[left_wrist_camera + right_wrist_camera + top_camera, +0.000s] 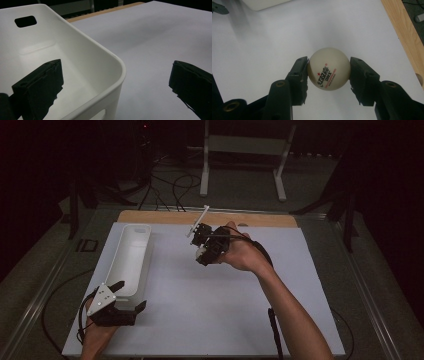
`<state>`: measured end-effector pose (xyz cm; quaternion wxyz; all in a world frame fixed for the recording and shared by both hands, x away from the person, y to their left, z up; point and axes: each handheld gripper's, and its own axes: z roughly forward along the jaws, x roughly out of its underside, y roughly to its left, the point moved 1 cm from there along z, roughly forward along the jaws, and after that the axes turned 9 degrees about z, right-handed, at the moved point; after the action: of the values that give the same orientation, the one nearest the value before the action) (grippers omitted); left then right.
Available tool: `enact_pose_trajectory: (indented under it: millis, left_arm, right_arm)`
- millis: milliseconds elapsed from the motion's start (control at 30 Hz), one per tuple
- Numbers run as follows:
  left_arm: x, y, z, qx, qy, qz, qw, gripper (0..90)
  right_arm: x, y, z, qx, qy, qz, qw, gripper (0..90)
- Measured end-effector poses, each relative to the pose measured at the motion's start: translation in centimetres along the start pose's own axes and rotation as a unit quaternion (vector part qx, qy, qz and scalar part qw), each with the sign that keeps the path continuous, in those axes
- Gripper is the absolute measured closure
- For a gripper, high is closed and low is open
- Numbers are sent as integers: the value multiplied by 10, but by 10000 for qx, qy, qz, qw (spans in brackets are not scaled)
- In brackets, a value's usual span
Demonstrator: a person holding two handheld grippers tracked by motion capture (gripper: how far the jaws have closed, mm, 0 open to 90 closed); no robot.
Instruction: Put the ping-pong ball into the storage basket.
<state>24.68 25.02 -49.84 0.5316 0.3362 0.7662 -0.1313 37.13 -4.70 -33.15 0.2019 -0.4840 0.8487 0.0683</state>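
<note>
A table-tennis ball [329,68] is clamped between the right gripper [329,72]'s fingers above the white desk [210,310]; the long white bin [131,255] lies leftward, its near end straddled by the left gripper [129,296]'s parted fingers.

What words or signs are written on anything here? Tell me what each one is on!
"DHS": red brand letters, seen upside down, on the white ball held in the right gripper.
A small red star and red Chinese characters beside it on the ball: too blurred to read.
The white bin bears no writing.
</note>
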Motion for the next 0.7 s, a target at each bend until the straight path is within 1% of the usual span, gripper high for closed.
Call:
enact_pose_trajectory:
  millis: [133,167,200,300,400,500,567,600,633,700]
  left_arm:
    - [0,0,0,0,-1,-1,10000,0]
    - [0,0,0,1,-1,-1,10000,0]
    - [0,0,0,2,-2,-1,10000,0]
    - [0,0,0,4,-1,0,10000,0]
    - [0,0,0,4,-3,-1,10000,0]
    - [0,0,0,6,-4,-1,10000,0]
    - [0,0,0,7,-2,0,10000,0]
    - [0,0,0,6,-2,0,10000,0]
    - [0,0,0,6,-2,-1,10000,0]
    - [0,0,0,7,-1,0,10000,0]
  right_arm:
    - [-2,2,1,-10,-61,11,10000,500]
    - [-3,2,1,-38,-48,-61,10000,499]
    - [-3,2,1,-46,-42,-70,10000,500]
    - [-5,4,3,-68,-99,-2,9999,499]
    - [-6,4,3,-79,-65,-63,9999,500]
    - [-8,5,3,-94,-92,-74,9999,499]
    - [-9,6,3,-105,-115,-22,9999,499]
    - [-10,6,2,-89,-92,-28,9999,500]
    - [-10,6,2,-120,-109,-81,9998,500]
    - [-12,7,2,-124,-139,-95,9998,499]
